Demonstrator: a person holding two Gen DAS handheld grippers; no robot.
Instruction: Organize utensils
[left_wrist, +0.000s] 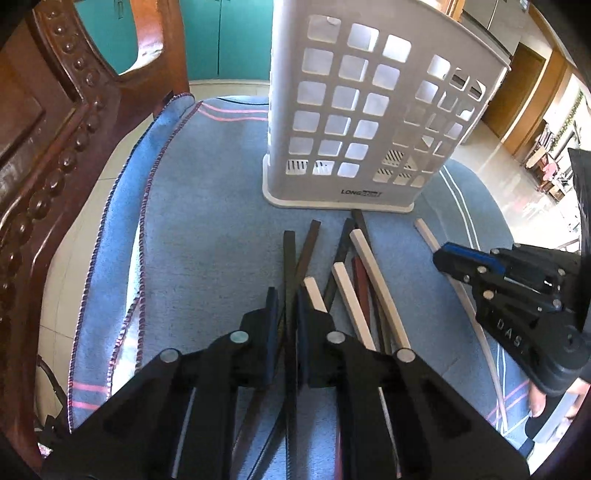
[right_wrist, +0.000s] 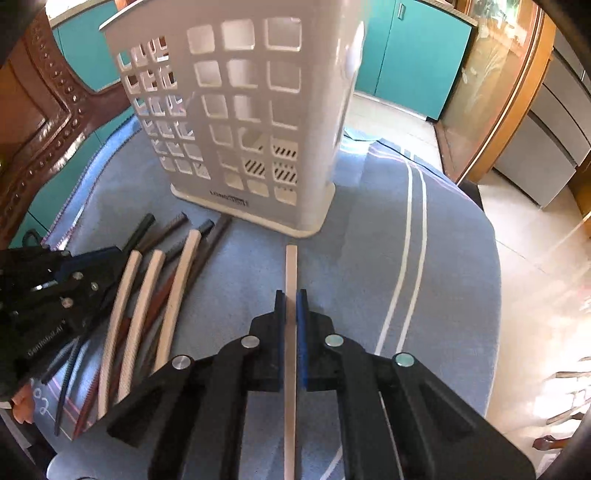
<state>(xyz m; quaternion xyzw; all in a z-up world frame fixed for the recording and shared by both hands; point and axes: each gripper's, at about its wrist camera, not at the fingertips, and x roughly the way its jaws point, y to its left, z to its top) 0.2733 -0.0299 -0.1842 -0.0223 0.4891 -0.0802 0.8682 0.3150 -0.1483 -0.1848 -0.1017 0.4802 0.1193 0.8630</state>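
A white slotted utensil holder (left_wrist: 369, 110) stands upright on a blue cloth (left_wrist: 207, 229); it also shows in the right wrist view (right_wrist: 243, 110). Several chopsticks, white, black and reddish, lie in a loose pile (left_wrist: 354, 280) in front of it, seen too in the right wrist view (right_wrist: 155, 295). My left gripper (left_wrist: 287, 306) is shut on a black chopstick (left_wrist: 290, 251) at the pile's left side. My right gripper (right_wrist: 291, 306) is shut on a white chopstick (right_wrist: 291, 266) lying apart to the right, pointing at the holder. The right gripper shows in the left wrist view (left_wrist: 443, 258).
A carved wooden chair (left_wrist: 55, 147) stands at the left edge of the cloth. Teal cabinets (right_wrist: 413, 55) are behind. The cloth's right edge (right_wrist: 487, 258) drops to a tiled floor. White stripes (right_wrist: 410, 240) run along the cloth on the right.
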